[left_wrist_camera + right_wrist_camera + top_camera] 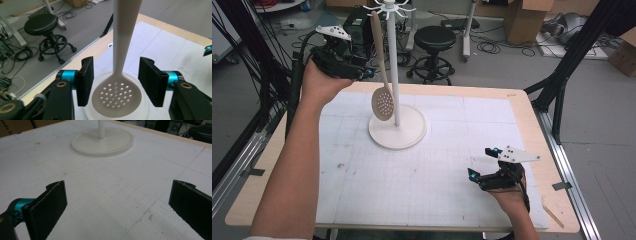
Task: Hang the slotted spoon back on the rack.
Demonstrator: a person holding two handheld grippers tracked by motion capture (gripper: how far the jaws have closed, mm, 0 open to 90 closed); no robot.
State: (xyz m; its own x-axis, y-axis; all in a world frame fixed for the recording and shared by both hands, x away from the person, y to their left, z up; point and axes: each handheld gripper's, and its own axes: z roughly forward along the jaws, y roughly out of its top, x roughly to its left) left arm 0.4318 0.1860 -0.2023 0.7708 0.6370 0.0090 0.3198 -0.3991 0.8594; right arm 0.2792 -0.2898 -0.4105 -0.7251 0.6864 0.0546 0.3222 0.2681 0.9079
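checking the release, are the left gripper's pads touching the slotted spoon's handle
Apart. The left gripper view shows the left gripper with bare space between each pad and the slotted spoon, which hangs from the stand.

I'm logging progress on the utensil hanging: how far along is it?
Done: the beige slotted spoon hangs from the white hook stand. In hand: the left gripper is open, jaws either side of the handle without touching. Left: backing that gripper away. The right gripper rests open.

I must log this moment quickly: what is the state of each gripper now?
Left gripper: open, the slotted spoon hangs between its jaws, pads not touching it.
Right gripper: open, holding nothing, above the table mat.
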